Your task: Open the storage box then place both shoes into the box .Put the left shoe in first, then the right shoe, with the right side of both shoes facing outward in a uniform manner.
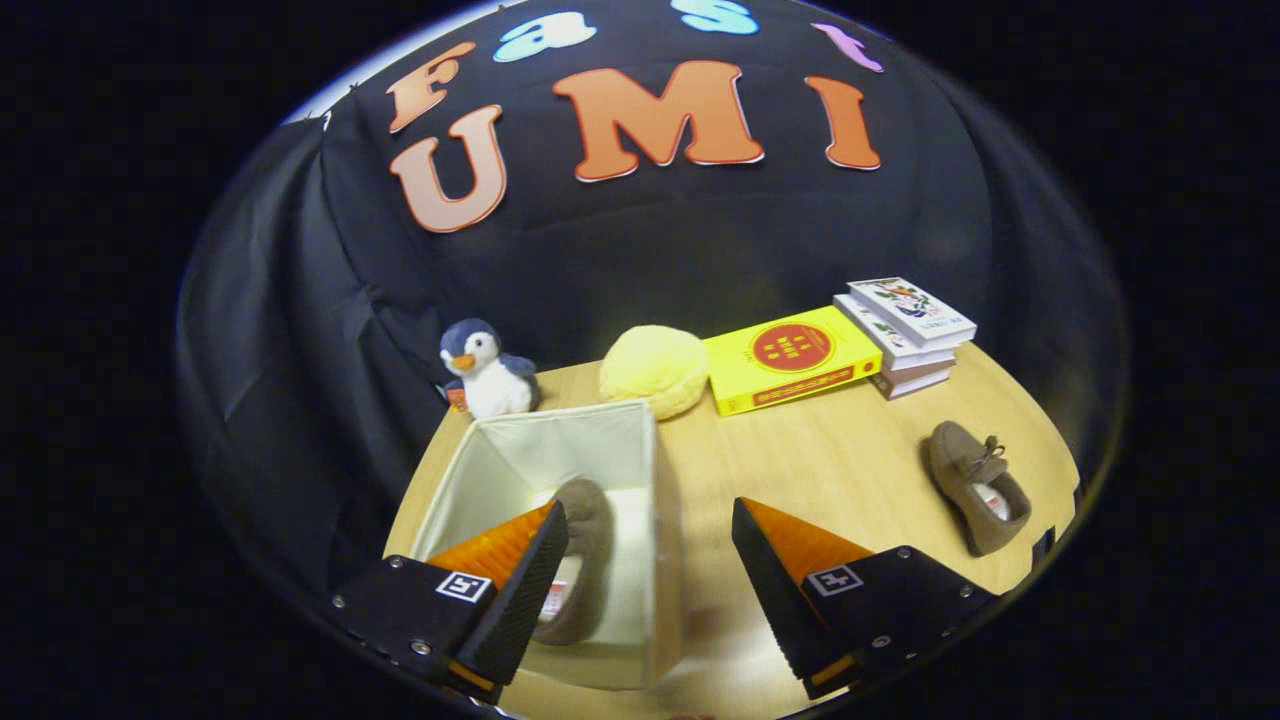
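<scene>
Hand-held gripper (650, 560) open, empty, fingers straddling the right wall of the open storage box (545, 440) at the surface's (820, 460) left edge. One brown shoe (585, 560) lies in the box. Second shoe (975, 485) near the right edge; books, penguin toy along the back edge.

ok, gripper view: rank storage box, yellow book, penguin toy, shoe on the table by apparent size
1. Storage box, largest, though it sits nearest the open gripper.
2. Yellow book.
3. Shoe on the table and penguin toy look about alike; unranked, since the penguin stands farther back.
</scene>
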`<state>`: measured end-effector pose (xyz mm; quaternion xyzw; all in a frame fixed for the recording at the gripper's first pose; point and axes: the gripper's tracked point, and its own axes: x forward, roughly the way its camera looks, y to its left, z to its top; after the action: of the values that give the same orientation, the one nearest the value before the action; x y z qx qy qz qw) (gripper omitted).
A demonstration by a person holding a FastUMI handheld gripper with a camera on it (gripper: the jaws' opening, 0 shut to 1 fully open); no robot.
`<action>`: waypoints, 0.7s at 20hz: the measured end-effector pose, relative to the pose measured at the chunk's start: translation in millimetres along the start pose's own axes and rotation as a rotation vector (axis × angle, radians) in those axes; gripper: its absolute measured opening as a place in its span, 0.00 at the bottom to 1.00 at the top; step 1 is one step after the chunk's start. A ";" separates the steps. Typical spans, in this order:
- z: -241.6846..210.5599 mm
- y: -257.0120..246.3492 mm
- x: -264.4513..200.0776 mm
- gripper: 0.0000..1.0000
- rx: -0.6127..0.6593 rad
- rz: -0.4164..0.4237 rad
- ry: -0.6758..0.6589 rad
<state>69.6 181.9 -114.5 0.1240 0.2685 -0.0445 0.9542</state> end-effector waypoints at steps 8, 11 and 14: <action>2.5 -187.5 -13.0 0.99 0.033 -0.192 -0.015; -8.9 -246.1 -16.4 0.99 0.017 -0.242 -0.002; -22.0 -296.3 -20.0 0.99 -0.006 -0.288 0.022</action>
<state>-3.3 -98.0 -185.2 0.0816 0.2940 -0.1788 0.9354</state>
